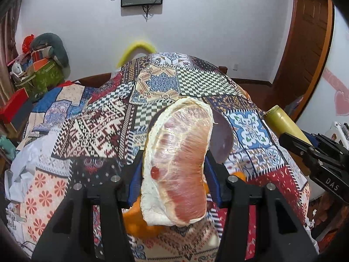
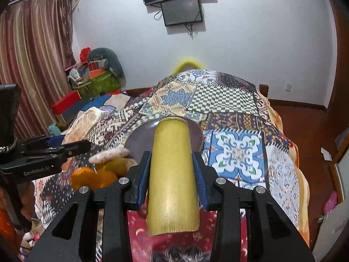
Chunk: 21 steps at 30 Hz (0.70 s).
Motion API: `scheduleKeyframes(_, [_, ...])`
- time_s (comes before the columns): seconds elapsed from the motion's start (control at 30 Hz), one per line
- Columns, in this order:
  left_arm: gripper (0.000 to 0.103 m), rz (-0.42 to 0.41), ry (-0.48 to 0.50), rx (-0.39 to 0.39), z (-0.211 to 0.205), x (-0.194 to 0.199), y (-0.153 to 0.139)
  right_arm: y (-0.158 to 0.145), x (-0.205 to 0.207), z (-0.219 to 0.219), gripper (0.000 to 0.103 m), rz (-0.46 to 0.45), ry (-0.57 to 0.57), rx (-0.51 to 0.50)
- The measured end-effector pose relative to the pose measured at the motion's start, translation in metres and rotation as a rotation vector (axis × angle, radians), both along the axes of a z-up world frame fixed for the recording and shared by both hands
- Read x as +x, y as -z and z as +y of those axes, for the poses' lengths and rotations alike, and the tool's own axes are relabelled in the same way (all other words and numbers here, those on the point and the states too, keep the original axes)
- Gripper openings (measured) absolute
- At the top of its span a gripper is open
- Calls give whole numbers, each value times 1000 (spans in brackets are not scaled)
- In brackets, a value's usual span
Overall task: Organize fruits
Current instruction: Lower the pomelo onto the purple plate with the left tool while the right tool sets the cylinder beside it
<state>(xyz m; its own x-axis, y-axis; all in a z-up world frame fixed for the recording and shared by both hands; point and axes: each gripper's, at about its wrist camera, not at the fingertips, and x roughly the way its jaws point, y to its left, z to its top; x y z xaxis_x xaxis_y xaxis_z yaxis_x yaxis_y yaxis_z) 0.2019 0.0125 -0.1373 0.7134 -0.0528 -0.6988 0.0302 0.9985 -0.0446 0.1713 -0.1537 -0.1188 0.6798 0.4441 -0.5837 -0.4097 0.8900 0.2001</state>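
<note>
My left gripper (image 1: 174,155) is shut on a peeled pomelo segment (image 1: 181,170) with pink flesh and white pith, held up above the patchwork cloth (image 1: 98,126). Behind it lies a dark round plate (image 1: 222,139). Oranges (image 1: 139,222) sit under the segment. My right gripper (image 2: 171,156) is shut on a short yellow-green sugarcane piece (image 2: 172,174), in front of the same plate (image 2: 139,137). In the right wrist view, left of the plate, oranges (image 2: 93,179) lie in a heap with another pomelo piece (image 2: 109,154) on top. The left gripper (image 2: 86,146) shows there at the left edge, and the right gripper (image 1: 292,142) enters the left wrist view from the right.
The patchwork cloth (image 2: 237,152) covers a wide surface that drops off at right to a wooden floor (image 2: 305,131). Boxes and bags (image 2: 96,80) are piled at the back left by a curtain (image 2: 32,65). Screens (image 2: 181,11) hang on the far wall.
</note>
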Motion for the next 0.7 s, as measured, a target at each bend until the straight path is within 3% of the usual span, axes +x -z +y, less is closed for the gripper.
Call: scheduleKeyframes(0.7, [52,29,4,16,5,96,16,-2,73,23,35,-42,3,-18])
